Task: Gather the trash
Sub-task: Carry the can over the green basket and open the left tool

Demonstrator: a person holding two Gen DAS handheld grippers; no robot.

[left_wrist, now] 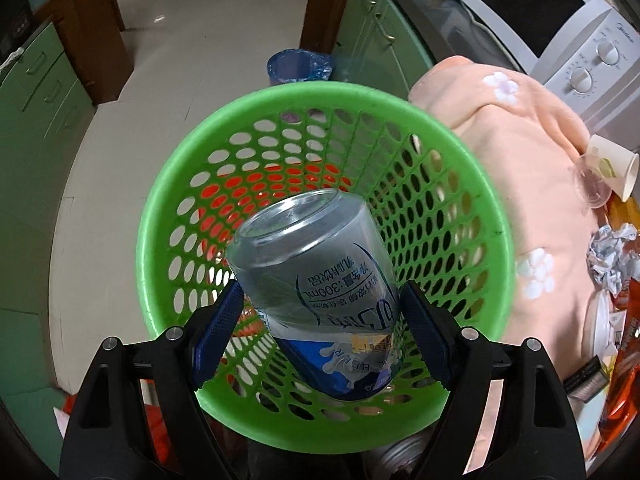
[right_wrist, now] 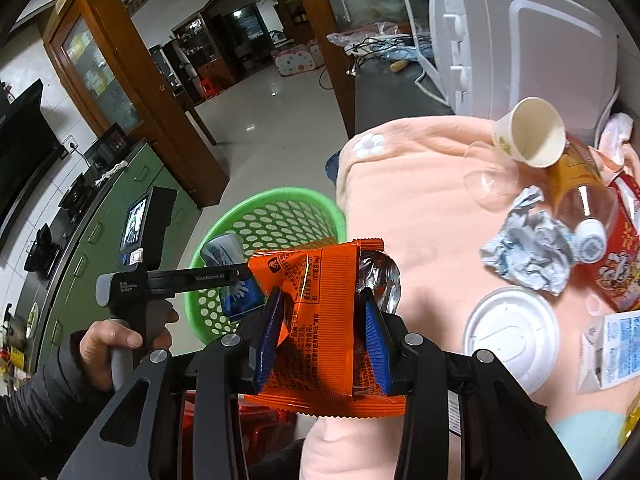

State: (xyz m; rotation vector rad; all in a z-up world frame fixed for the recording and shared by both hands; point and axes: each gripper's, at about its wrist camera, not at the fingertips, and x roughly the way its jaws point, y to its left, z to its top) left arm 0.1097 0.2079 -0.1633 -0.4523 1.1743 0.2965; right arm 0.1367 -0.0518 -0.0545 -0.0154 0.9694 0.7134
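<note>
One can (left_wrist: pixel 316 296), base toward basket (left_wrist: pixel 180 184).

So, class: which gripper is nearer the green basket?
Left. The left gripper holds a can over the green basket; the right gripper grips an orange wrapper beside it.

Home kitchen: microwave (left_wrist: pixel 560 20), green cabinets (left_wrist: pixel 36 92) (tiled floor).

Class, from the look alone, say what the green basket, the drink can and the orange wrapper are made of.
Green basket: moulded plastic, glossy, punched with holes.
Drink can: likely aluminium, with a shiny concave base and printed skin.
Orange wrapper: thin plastic film, silvery foil inside, crimped edges.
</note>
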